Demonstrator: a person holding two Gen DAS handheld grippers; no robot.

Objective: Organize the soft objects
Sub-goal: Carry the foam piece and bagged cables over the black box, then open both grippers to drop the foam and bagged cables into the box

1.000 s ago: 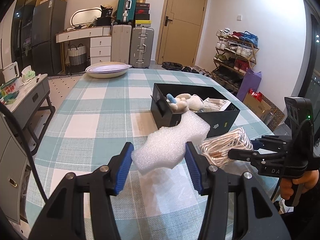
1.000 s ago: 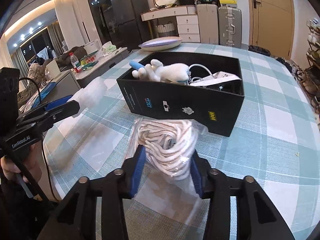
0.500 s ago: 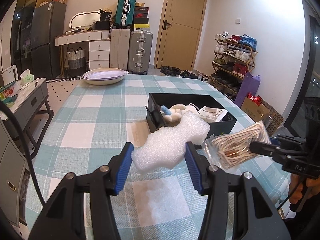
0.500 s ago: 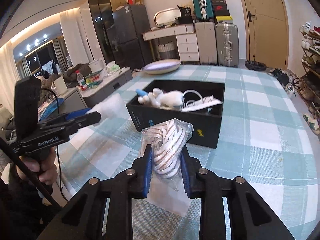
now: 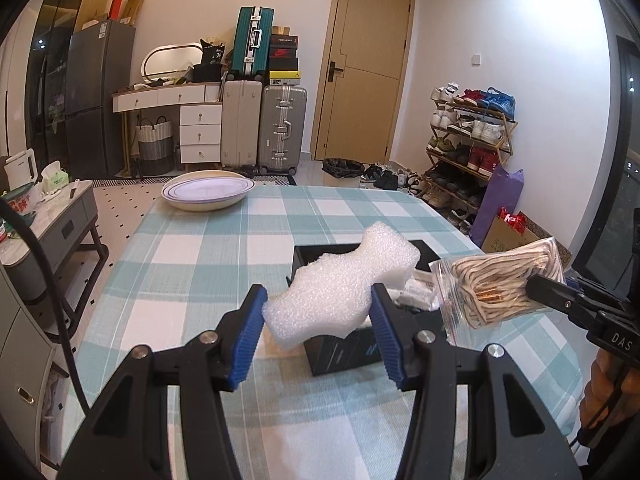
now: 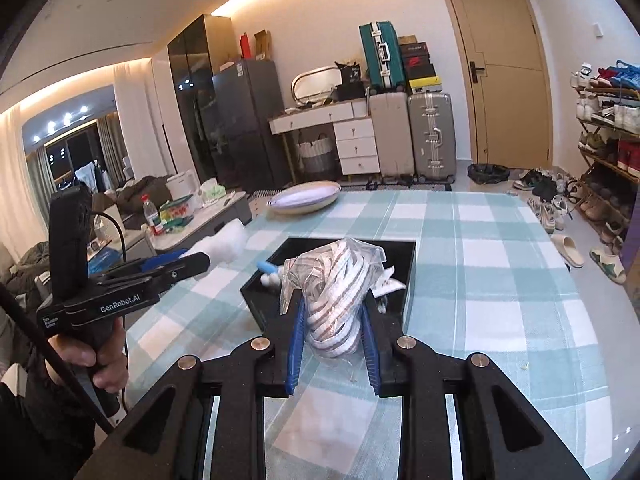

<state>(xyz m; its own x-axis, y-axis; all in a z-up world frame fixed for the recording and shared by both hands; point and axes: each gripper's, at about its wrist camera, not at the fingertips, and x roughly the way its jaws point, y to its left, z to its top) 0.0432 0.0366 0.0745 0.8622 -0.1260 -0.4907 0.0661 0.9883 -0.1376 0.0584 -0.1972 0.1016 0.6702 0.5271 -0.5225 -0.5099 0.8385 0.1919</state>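
Observation:
My left gripper [image 5: 318, 330] is shut on a white foam piece [image 5: 340, 288] and holds it in the air above the near side of the black box [image 5: 344, 350]. My right gripper [image 6: 332, 340] is shut on a clear bag of white rope [image 6: 334, 296] and holds it above the black box [image 6: 408, 276]. The bag also shows at the right of the left wrist view [image 5: 500, 280]. The left gripper and the foam show at the left of the right wrist view [image 6: 224, 242]. A white plush toy with a blue part [image 6: 268, 270] and papers lie in the box.
The box stands on a table with a teal checked cloth [image 5: 192, 264]. A stack of white plates [image 5: 208, 190] sits at the table's far edge. A grey side cabinet [image 5: 52, 224] stands left of the table and a shoe rack [image 5: 468, 148] to the right.
Both grippers have risen with their loads. The rope bag has left the table and now hangs over the box. The foam has moved up and over the box's near side.

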